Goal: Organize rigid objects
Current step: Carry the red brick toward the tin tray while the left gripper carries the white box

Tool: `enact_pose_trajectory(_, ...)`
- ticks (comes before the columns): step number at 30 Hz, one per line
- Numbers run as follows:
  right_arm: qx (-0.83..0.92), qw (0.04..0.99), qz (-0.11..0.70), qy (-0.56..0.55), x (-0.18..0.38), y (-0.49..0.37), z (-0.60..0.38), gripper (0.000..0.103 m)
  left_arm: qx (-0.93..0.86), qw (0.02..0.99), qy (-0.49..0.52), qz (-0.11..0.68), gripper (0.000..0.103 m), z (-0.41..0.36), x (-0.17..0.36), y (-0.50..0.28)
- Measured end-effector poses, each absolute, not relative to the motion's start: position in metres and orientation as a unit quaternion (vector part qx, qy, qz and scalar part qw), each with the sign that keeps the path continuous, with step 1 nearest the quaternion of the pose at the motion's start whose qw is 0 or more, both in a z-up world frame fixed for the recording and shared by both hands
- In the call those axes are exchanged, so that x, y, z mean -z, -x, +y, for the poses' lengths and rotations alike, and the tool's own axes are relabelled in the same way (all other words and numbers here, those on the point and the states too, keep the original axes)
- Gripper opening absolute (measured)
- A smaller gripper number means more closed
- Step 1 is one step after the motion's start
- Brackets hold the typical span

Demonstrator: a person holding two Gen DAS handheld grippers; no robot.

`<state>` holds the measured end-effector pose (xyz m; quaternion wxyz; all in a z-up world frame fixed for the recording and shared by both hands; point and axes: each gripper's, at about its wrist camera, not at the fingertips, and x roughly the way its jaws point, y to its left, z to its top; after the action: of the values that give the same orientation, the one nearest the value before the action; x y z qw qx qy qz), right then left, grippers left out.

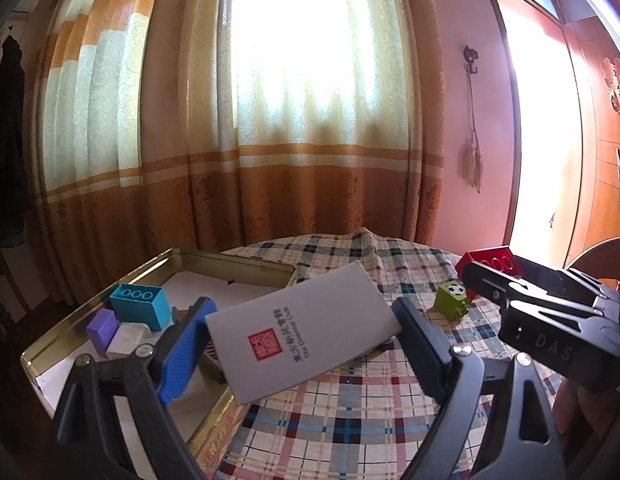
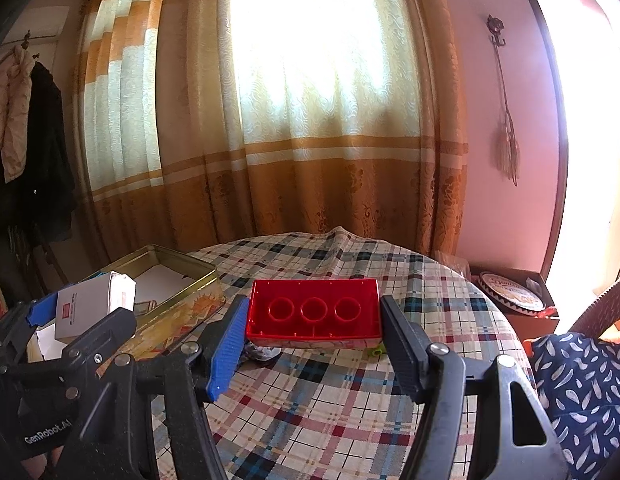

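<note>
Clamped between the fingers of the left gripper (image 1: 302, 340) is a grey card box (image 1: 298, 328) with a red seal printed on it, held by its two long edges and tilted, raised over the near corner of the gold tin (image 1: 238, 266). It looks light and stiff, but thin card could dent under a hard squeeze, so the long edges near the middle seem the best place to hold it. Inside the tin, along its left side, sit a teal brick (image 1: 140, 304), a purple block (image 1: 102, 330) and a small white box (image 1: 128, 338).

On the other side, the right gripper (image 2: 313, 324) is closed on a red brick (image 2: 313, 314), gripped across its short ends with the hollow underside facing the camera, lifted above the plaid worktop (image 2: 349, 400). Hard moulded plastic like this should be light, rigid and somewhat slick; the flat end walls give the pads good purchase.

Left out on the cloth is a green cube (image 1: 451, 300) with a football printed on it, well apart from the tin, to the right. It is judged the next piece to collect.
</note>
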<state>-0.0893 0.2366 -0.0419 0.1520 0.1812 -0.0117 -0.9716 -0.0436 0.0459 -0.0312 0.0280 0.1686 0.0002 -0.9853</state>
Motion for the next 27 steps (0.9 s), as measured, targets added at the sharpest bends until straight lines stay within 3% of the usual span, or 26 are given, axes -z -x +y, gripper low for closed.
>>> enact_pose_trajectory(27,0.967,0.206,0.018,-0.147,0.037,0.065,0.207,0.066,0.988,0.058,-0.145,0.010,0.090,0.019,0.029,0.027)
